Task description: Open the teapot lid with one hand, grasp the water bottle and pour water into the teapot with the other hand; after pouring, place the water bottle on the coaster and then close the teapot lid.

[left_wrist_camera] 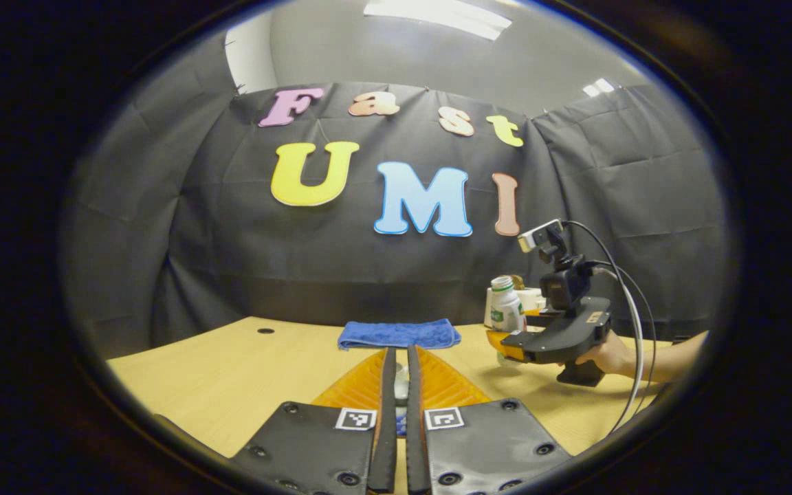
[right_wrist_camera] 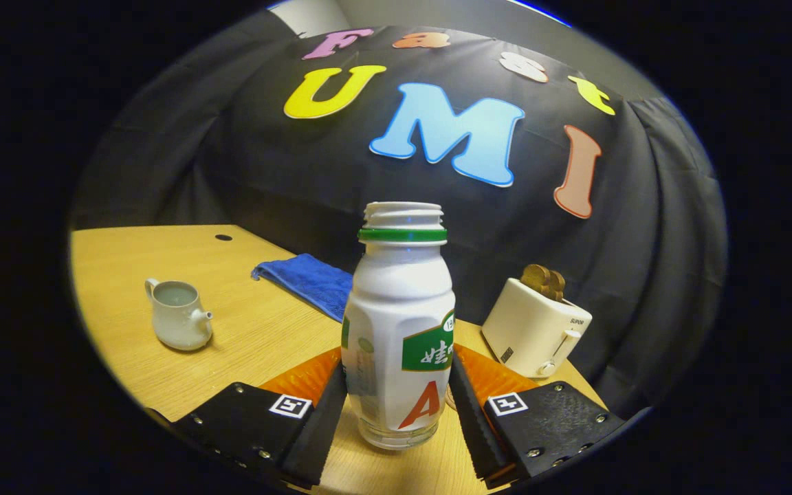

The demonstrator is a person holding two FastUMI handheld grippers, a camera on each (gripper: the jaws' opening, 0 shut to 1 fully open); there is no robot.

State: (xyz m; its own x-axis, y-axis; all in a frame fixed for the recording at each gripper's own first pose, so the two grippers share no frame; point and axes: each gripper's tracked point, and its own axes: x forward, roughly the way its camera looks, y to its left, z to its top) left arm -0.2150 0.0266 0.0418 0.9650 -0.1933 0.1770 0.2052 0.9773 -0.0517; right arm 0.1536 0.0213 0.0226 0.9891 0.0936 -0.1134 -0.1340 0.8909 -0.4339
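Nearby, right gripper view: bottle [right_wrist_camera: 399,330] stands upright between the right tongs [right_wrist_camera: 397,364], both fingers pressed on its lower sides.
Left gripper view: the same bottle [left_wrist_camera: 506,311] shows small at far right, in the right tongs [left_wrist_camera: 506,344], with a hand [left_wrist_camera: 606,357] on the grip.
Left tongs [left_wrist_camera: 401,352]: nearly together, a narrow gap with a small pale thing in it, seemingly the lid [left_wrist_camera: 401,383]; blurred.
Bottle look: white body, green ring under a threaded white neck, no cap, clear base.
Teapot [right_wrist_camera: 177,316]: pale, open at the top, spout toward the bottle, on the worktop well left of the bottle.
Worktop [right_wrist_camera: 128,254]: light wood with a small dark hole near the back edge.
Towel [left_wrist_camera: 398,335]: blue, folded, at the back edge.
Toaster [right_wrist_camera: 533,326]: white, right of the bottle, something brown sticking out of its slot.
Room: black cloth wall, grey ceiling with light panels.
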